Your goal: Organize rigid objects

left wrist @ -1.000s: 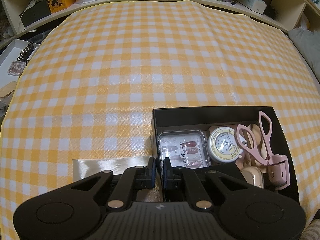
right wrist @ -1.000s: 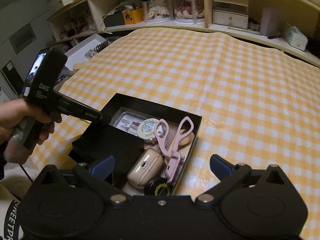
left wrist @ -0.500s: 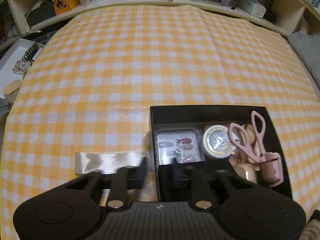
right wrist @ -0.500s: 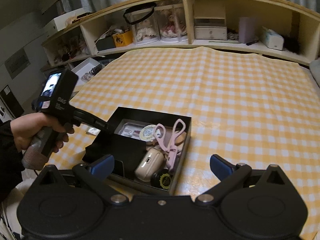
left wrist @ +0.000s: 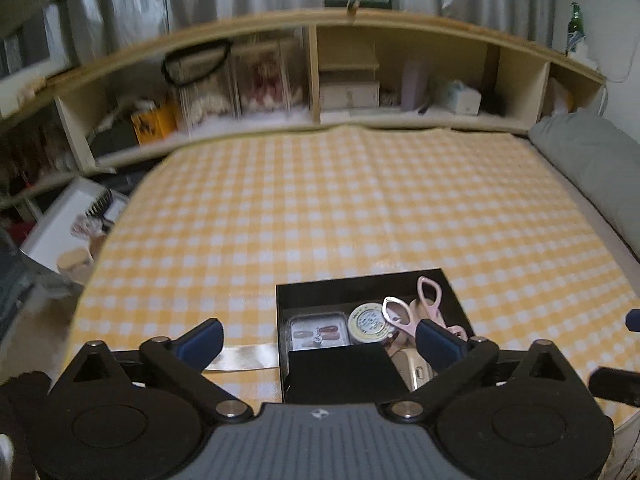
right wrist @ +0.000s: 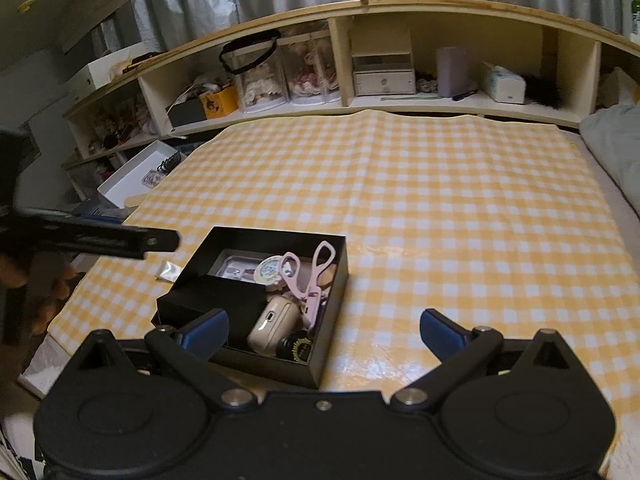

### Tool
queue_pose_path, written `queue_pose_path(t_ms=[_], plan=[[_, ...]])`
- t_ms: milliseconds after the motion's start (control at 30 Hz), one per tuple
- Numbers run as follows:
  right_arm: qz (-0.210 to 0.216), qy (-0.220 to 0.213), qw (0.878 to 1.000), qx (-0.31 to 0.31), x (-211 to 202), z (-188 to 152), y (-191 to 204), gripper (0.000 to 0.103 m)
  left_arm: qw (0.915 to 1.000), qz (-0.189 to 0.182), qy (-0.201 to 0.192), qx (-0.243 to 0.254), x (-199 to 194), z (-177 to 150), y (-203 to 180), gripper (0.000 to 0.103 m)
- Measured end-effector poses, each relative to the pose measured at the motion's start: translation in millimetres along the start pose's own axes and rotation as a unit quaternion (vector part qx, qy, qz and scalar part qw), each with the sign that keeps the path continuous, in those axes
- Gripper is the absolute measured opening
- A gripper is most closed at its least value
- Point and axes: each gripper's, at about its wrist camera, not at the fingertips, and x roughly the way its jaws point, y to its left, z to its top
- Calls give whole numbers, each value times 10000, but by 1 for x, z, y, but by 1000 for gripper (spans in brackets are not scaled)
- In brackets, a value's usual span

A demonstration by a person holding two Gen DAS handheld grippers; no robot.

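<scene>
Black box [left wrist: 360,288], contents half hidden by flap [left wrist: 344,366]

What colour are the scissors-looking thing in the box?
Pink eyelash curler, clearest in the right wrist view.

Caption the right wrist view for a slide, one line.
Open right gripper above a black box packed with a pink eyelash curler, round tin and beige case on a yellow checked cloth.

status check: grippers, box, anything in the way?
Left gripper just opened, empty. Right gripper open, empty. Black box packed, small black case inside. Nothing blocking.
</scene>
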Motion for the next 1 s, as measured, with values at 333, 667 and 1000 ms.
queue_pose_path(t_ms=[333,667,1000], plan=[[-150,-292,9993,184,-27,-15,-9,103,9960,21,-691,-563,-72,-25,-26,103],[-395,-630,9972,87,-52,-35,-4,103,9936,221,-969,-529,-103,-74,-40,103],[-625,-1100,9919,-116,-68,-51,8,103,9885,418,-1289,-678,-112,-96,-43,103]])
